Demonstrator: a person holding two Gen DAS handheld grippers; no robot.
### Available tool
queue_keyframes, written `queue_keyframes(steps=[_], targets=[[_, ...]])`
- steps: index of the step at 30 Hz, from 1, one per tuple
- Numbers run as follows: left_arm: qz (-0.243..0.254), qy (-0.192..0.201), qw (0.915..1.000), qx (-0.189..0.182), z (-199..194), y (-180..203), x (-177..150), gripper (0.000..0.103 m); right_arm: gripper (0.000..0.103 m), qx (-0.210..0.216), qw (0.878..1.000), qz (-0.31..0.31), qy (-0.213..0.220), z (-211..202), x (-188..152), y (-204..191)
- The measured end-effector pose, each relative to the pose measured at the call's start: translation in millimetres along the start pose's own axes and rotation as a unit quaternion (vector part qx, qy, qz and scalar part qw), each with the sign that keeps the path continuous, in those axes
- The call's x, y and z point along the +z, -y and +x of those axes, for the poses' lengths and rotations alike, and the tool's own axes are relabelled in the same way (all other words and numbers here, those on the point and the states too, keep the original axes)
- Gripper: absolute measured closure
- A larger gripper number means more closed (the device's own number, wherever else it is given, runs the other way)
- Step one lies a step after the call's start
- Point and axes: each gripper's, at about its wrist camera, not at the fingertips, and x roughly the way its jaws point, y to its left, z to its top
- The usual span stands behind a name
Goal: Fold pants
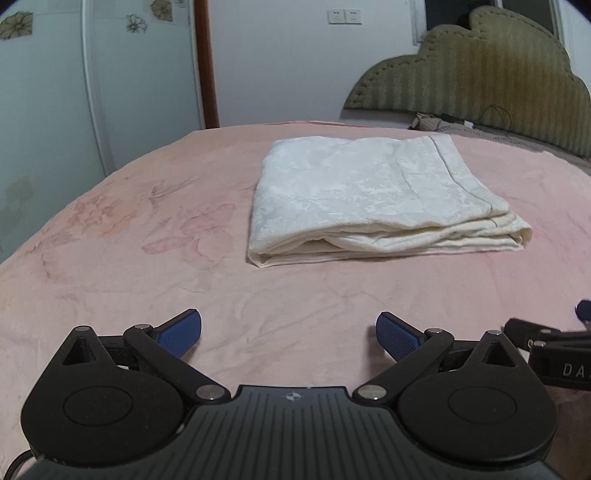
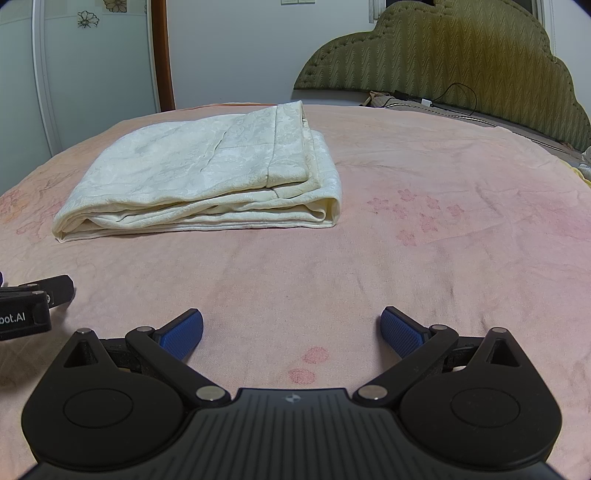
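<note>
— Why do both tools hang back from the pants (image 1: 373,199)?

— My guess is the folding is finished. The cream pants lie as a neat layered rectangle, flat on the bed (image 1: 110,280), well ahead of both tools and touched by neither. The left gripper (image 1: 289,334) has its blue fingers spread wide with nothing between them, and the right gripper (image 2: 291,332) is the same: released, empty, low over the bedcover.

— Where do the pants sit for each hand?

— Ahead and slightly right for the left one; ahead and to the left for the right one. So the bundle lies roughly between them, farther up the bed.

— And the surface?

— A pink bedcover with faded flowers, soft and a little rumpled.

— The room?

— An olive padded headboard (image 2: 461,55) at the far right with a dark cable (image 2: 458,92) trailing along its base, pale wardrobe doors (image 1: 48,92) with flower stickers on the left, a white wall with sockets (image 1: 345,16).
</note>
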Motion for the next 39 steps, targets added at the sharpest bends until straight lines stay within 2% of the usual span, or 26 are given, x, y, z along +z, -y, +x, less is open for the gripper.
queue_keyframes(steps=[12, 39], targets=[[0.000, 0.001, 0.9999, 0.011, 0.1, 1.1, -1.2, 0.001, 0.000, 0.000, 1.000, 0.000, 0.000, 0.1, 0.0, 0.0], [-0.005, -0.001, 0.9999, 0.011, -0.5, -1.4, -2.4, 0.000, 0.000, 0.000, 1.000, 0.000, 0.000, 0.3, -0.2, 0.1]])
